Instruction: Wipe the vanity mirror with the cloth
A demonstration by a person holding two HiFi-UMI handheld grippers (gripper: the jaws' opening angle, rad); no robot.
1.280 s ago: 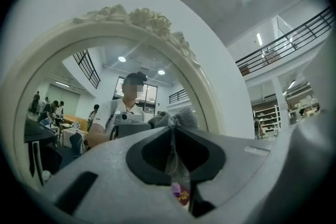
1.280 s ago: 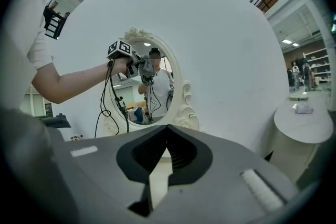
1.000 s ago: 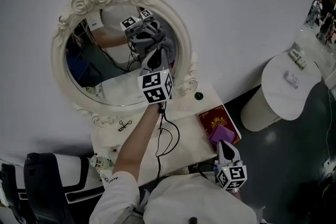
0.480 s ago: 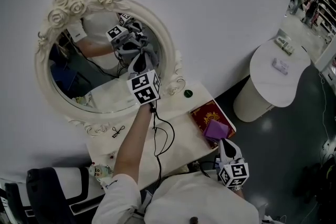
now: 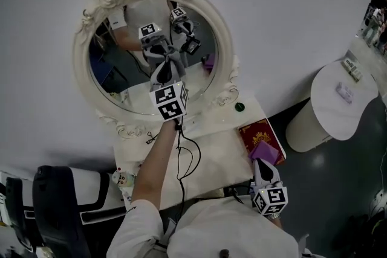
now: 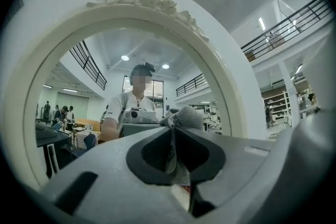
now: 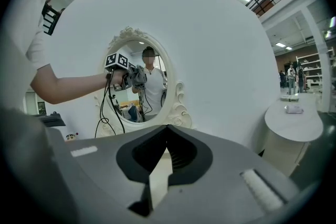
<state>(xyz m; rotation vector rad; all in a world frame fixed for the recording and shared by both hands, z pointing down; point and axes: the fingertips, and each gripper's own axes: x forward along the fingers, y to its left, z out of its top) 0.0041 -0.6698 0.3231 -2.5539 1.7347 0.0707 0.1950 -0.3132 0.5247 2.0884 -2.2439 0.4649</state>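
Note:
The oval vanity mirror in its ornate white frame (image 5: pixel 225 39) hangs on the wall above the vanity top. My left gripper (image 5: pixel 169 69) is raised to the glass (image 5: pixel 121 78) and is shut on a grey cloth (image 5: pixel 176 60), which it holds against the middle of the mirror. In the left gripper view the bunched cloth (image 6: pixel 189 115) is pinched at the jaw tips, with the mirror frame (image 6: pixel 239 97) all around. My right gripper (image 5: pixel 261 168) is low at the right, near the vanity's front edge, shut with nothing in it. From the right gripper view the mirror (image 7: pixel 152 97) and the cloth (image 7: pixel 138 75) show at a distance.
On the white vanity top (image 5: pixel 211 151) lie a red book (image 5: pixel 259 130), a purple object (image 5: pixel 265 153), a small green knob (image 5: pixel 239 107) and a black hair clip (image 5: pixel 149 141). A round white side table (image 5: pixel 338 106) stands at the right, a black-and-white chair (image 5: pixel 57 202) at the lower left.
My left gripper has slid the cloth leftward across the glass, from the right part to the middle. The head view has shifted. The right gripper has stayed put.

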